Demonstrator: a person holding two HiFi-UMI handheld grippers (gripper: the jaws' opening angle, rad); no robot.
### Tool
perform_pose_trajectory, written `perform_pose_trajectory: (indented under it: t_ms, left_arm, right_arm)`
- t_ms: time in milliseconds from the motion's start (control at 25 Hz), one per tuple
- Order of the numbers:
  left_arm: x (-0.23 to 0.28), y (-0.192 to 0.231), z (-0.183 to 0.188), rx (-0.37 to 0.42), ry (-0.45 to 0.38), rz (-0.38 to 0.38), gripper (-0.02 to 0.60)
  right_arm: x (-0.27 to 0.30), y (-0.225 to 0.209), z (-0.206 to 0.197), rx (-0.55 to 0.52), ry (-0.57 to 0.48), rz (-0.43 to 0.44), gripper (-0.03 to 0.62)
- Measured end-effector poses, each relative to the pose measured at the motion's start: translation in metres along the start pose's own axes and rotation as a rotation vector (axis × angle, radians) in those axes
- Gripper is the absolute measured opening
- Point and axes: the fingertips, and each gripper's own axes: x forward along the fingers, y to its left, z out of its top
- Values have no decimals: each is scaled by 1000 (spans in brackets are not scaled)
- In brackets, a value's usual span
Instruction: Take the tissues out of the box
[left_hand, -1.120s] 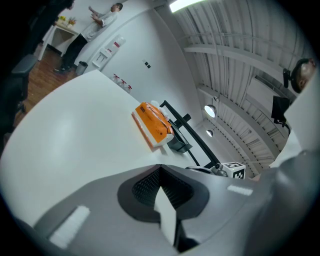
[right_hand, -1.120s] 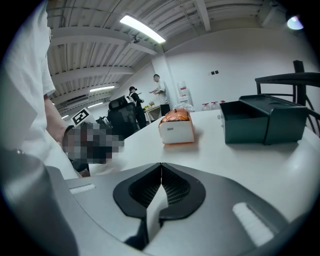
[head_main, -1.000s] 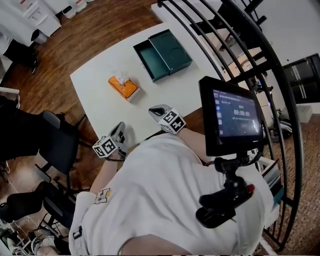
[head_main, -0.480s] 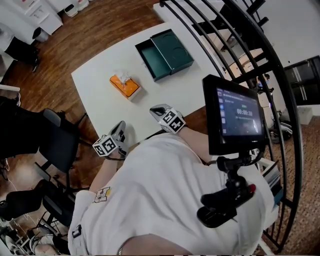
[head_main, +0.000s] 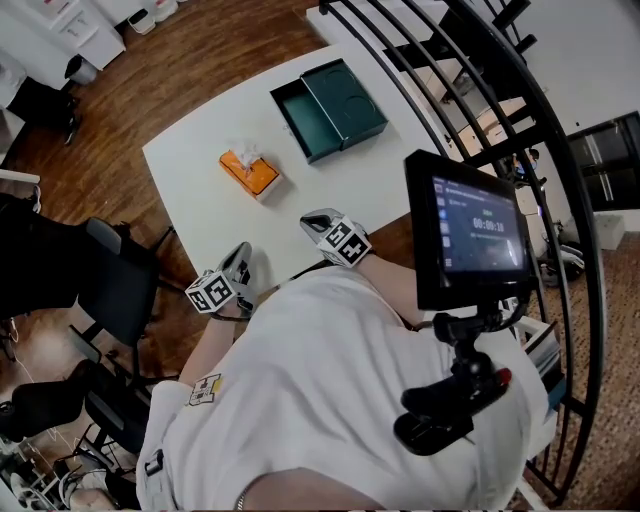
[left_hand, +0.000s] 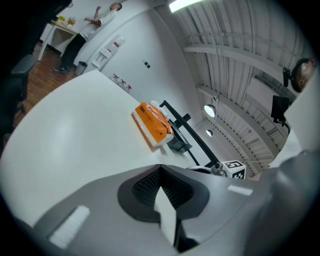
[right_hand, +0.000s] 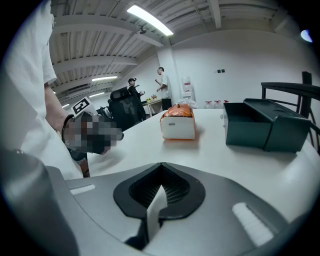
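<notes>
On table (head_main: 200, 205): orange tissue box (head_main: 248, 172), print too small to read.

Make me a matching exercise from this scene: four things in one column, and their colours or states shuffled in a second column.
Things:
1. tissue box
2. dark green box
3. right gripper
4. table

Colours or states:
a. white
b. lid open
c. orange, with a tissue sticking up from the top
d. jaws shut, holding nothing

Pairs: 1-c, 2-b, 3-d, 4-a
</notes>
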Motion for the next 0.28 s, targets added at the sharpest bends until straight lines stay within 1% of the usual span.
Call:
perform_pose_trajectory:
  t_ms: [280]
  left_arm:
    - [0,-2,-1,-9,4,-3,0]
  right_arm:
    - [0,0,0,-5,7,-5,0]
